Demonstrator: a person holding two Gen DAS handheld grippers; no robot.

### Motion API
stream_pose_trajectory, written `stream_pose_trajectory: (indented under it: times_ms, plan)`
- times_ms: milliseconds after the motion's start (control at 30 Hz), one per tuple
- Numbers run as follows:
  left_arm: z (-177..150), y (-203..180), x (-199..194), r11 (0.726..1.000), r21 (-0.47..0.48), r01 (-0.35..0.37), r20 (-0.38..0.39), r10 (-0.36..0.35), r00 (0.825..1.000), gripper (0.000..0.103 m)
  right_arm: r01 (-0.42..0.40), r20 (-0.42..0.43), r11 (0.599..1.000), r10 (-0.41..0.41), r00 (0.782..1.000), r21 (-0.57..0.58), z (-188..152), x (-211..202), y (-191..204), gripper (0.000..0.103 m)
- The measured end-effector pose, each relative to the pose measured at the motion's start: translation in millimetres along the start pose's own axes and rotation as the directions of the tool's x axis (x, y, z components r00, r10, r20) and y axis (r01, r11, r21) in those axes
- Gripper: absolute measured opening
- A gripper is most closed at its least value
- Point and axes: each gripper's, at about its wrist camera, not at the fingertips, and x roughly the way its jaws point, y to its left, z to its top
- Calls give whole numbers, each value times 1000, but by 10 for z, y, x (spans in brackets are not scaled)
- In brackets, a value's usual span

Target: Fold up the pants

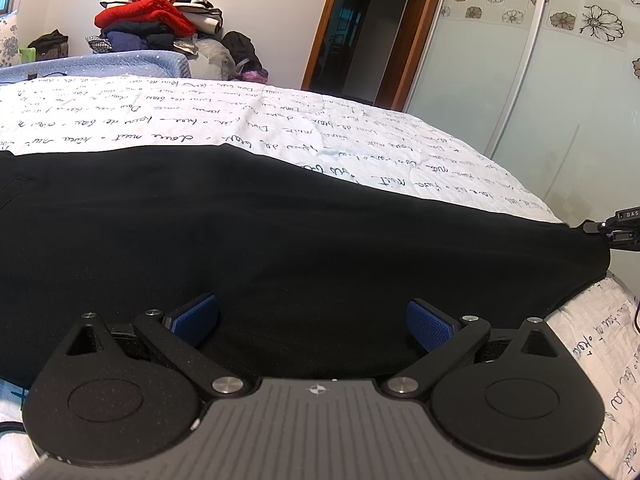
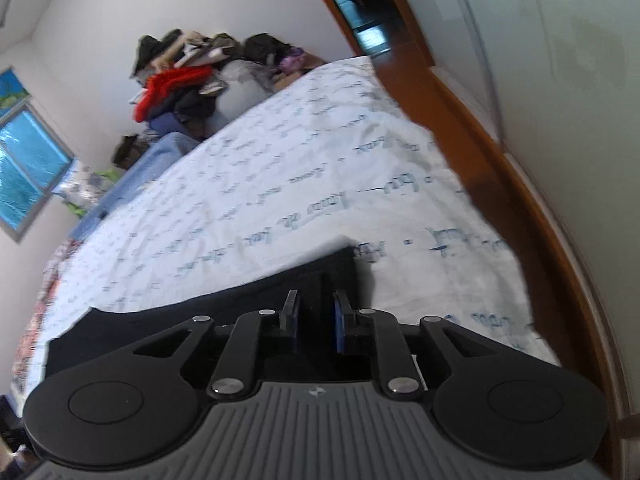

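Black pants [image 1: 280, 232] lie spread flat across a white bedsheet printed with handwriting [image 1: 160, 112]. My left gripper [image 1: 312, 320] is open, its blue pads [image 1: 196, 318] wide apart just above the near edge of the pants, holding nothing. In the right wrist view my right gripper [image 2: 316, 320] is nearly closed, its jaws pinching the end of the black pants [image 2: 240, 300] at the bed's right side. The right gripper's tip also shows in the left wrist view [image 1: 620, 228] at the pants' far right end.
A pile of clothes with a red garment [image 1: 152, 16] stands beyond the bed's far side. A blue cushion [image 1: 100, 66] lies at the bed's far edge. A wooden door frame [image 1: 324, 28] and frosted wardrobe doors [image 1: 540, 92] stand to the right.
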Motion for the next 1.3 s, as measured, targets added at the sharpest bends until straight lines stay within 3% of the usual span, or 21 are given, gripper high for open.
stream_pose_trajectory:
  times_ms: [133, 367, 400, 500, 633, 700, 767, 800, 933, 1033, 1133, 1200, 1267, 1300]
  plan:
    - [4, 1, 5, 1000, 2, -1, -1, 1, 1000, 102, -15, -5, 1000, 15, 1000, -16, -6, -6, 19, 16]
    - [-3, -2, 1, 1000, 8, -5, -3, 5, 1000, 102, 9, -91, 1000, -8, 996, 9, 8, 296, -71, 15]
    - [-5, 2, -2, 1000, 8, -6, -2, 6, 1000, 102, 9, -80, 1000, -8, 997, 14, 7, 287, -71, 10]
    - [-3, -4, 1, 1000, 10, -7, -2, 7, 1000, 102, -112, 25, 993, 111, 993, 40, 5, 67, -22, 8]
    - [-1, -12, -3, 1000, 16, -11, -3, 11, 1000, 102, -264, 167, 960, 247, 954, 91, 51, -235, -21, 8]
    - [0, -23, -1, 1000, 20, -14, -5, 14, 1000, 102, -237, 177, 965, 216, 960, 109, 97, -215, -46, 8]
    - [1, -31, 1, 1000, 25, -17, -6, 17, 1000, 102, -97, 68, 982, 88, 994, 159, 125, 111, -187, 8]
    - [1, -31, -1, 1000, 26, -17, -6, 17, 1000, 102, -43, 19, 984, 40, 999, 174, 123, 272, -259, 8]
    - [-8, -36, -8, 999, 29, -23, -5, 23, 1000, 102, -66, 38, 976, 59, 998, 207, 150, 427, -302, 8]
    - [1, -42, 3, 999, 32, -23, -9, 23, 1000, 102, -46, -15, 973, 51, 999, 227, 134, 561, -421, 7]
    - [0, -37, -5, 999, 32, -23, -7, 23, 1000, 102, -127, 47, 929, 118, 992, 348, 122, 427, -568, 23]
    - [-1, -38, -4, 999, 31, -23, -6, 23, 1000, 102, -178, 111, 899, 145, 983, 400, 88, 259, -649, 46]
    - [-1, -44, -16, 999, 29, -27, -2, 27, 1000, 102, -177, 201, 899, 102, 974, 400, 16, -37, -664, 67]
    - [3, -61, -30, 999, 32, -39, -1, 39, 999, 102, -175, 237, 904, 85, 968, 390, -50, -192, -645, 68]
